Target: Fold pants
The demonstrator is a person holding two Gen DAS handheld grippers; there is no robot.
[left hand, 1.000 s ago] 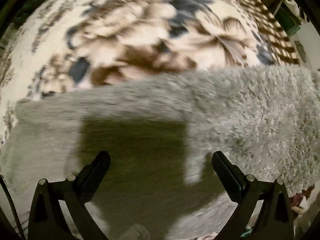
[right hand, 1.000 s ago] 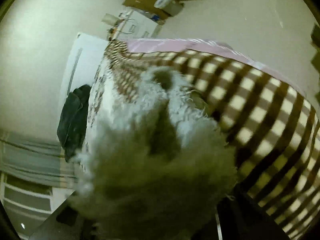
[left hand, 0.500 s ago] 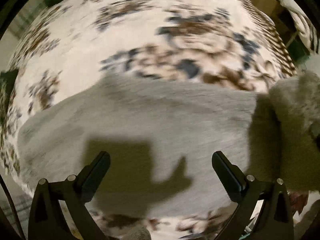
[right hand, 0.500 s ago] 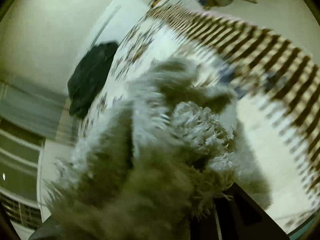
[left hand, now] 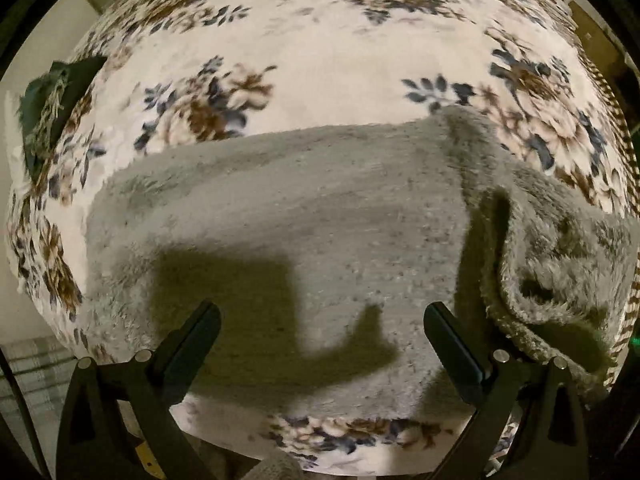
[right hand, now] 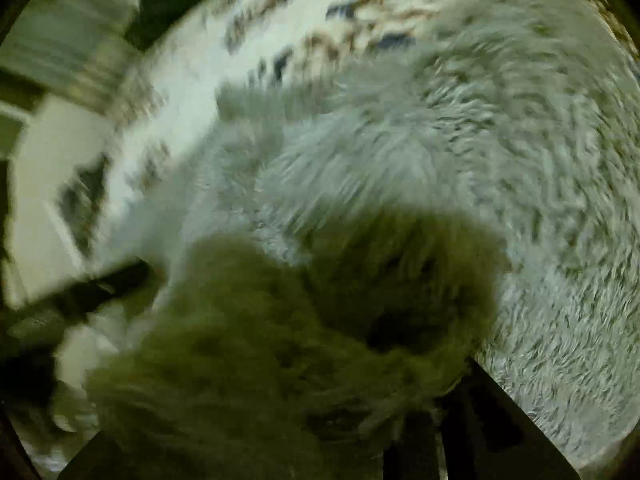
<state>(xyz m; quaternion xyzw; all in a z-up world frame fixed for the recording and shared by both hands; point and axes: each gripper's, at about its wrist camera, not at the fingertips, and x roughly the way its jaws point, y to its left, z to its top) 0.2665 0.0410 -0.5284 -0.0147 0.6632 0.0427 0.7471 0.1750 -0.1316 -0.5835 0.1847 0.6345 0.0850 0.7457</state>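
Pants [left hand: 304, 216] are mid-fold: right gripper [right hand: 280, 360] jaws are opening around the fabric, left gripper [left hand: 322, 344] is spread, empty; next, flatten the fold.

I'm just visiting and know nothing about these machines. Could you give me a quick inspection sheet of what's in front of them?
Surface: floral blanket, soft and cream.
Job's things: grey fluffy pants lying flat, one end folded over at the right.
Clutter: dark cloth at the blanket's left edge.
Tongs: left tongs open and empty above the pants; right tongs opening, a bunch of pants fluff between them, view blurred.
Cables: nothing seen.
Surroundings: dim room, pale floor.
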